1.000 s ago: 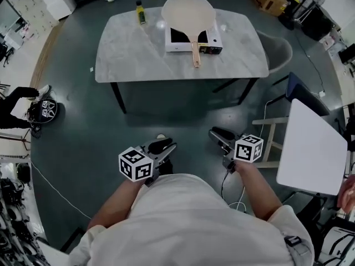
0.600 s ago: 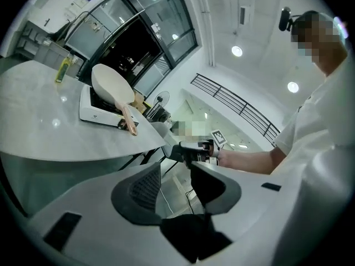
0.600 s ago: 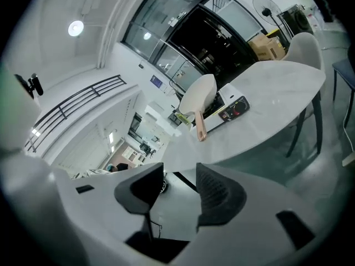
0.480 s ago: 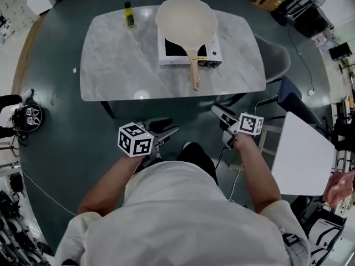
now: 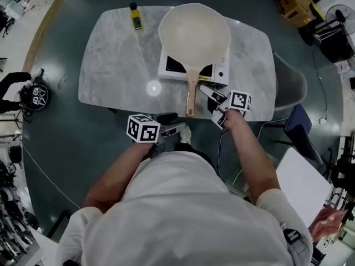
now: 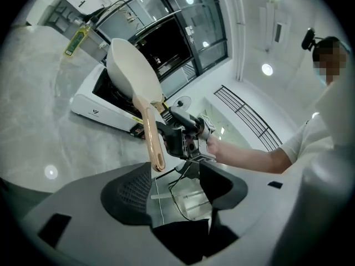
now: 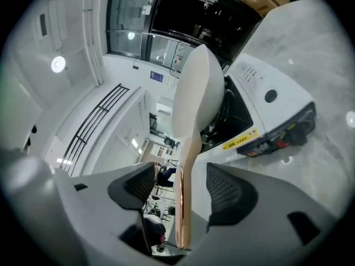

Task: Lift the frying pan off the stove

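A cream frying pan [image 5: 194,35] sits on a white portable stove [image 5: 166,71] on the grey marble table [image 5: 116,65]. Its wooden handle [image 5: 191,96] points toward me. My right gripper [image 5: 209,101] is just right of the handle over the table's near edge, jaws opening. In the right gripper view the handle [image 7: 183,198] stands in the gap of the right gripper [image 7: 180,184], and neither pad touches it. My left gripper [image 5: 175,127] hangs below the table edge, jaws opening, nothing between them [image 6: 175,187]. It looks up at the pan [image 6: 133,73] and handle [image 6: 152,132].
A small yellow bottle [image 5: 135,16] stands at the table's far left. A grey chair [image 5: 291,85] is tucked in at the table's right side. A white board [image 5: 302,184] stands at my right, and gear [image 5: 34,96] lies on the floor at left.
The person has stepped up to the table. Both grippers moved forward and their jaws spread. The right gripper has come up beside the pan's handle.
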A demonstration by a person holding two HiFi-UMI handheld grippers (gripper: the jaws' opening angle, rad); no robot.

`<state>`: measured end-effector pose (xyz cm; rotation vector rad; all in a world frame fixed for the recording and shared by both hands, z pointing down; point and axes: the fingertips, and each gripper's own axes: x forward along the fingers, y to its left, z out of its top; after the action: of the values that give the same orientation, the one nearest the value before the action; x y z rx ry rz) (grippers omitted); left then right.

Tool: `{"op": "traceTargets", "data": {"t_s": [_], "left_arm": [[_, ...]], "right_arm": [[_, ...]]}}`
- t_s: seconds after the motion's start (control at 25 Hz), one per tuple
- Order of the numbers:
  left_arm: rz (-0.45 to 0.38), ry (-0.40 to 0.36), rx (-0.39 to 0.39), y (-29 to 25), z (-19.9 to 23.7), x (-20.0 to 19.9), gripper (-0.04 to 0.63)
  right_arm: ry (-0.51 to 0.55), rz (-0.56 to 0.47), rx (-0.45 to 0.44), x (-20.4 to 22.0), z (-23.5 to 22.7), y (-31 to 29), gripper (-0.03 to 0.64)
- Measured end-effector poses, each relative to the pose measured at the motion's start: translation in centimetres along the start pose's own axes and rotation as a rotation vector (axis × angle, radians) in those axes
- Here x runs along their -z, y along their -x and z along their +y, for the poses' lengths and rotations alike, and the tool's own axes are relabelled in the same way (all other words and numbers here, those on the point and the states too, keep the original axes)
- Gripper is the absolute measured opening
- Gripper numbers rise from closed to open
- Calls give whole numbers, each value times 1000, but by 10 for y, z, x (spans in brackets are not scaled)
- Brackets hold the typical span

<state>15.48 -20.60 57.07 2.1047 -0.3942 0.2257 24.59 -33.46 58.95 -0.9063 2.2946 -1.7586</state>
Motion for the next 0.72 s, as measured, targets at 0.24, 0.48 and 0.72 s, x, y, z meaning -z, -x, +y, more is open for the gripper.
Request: {"op": "traceTargets", "data": {"t_s": [0.24,0.48,0.72], "left_arm": [[-18,94,-33,-51,27,-14,275],[-26,172,-38,-81,44,-14,273],[-24,174,-19,-91,44,-16,118]], "right_arm": [[-21,172,-119,-21,0,-56,316],[-69,250,-199,-21,3,-91,276],[-80,242,-214,-25,2,-102,179]]}}
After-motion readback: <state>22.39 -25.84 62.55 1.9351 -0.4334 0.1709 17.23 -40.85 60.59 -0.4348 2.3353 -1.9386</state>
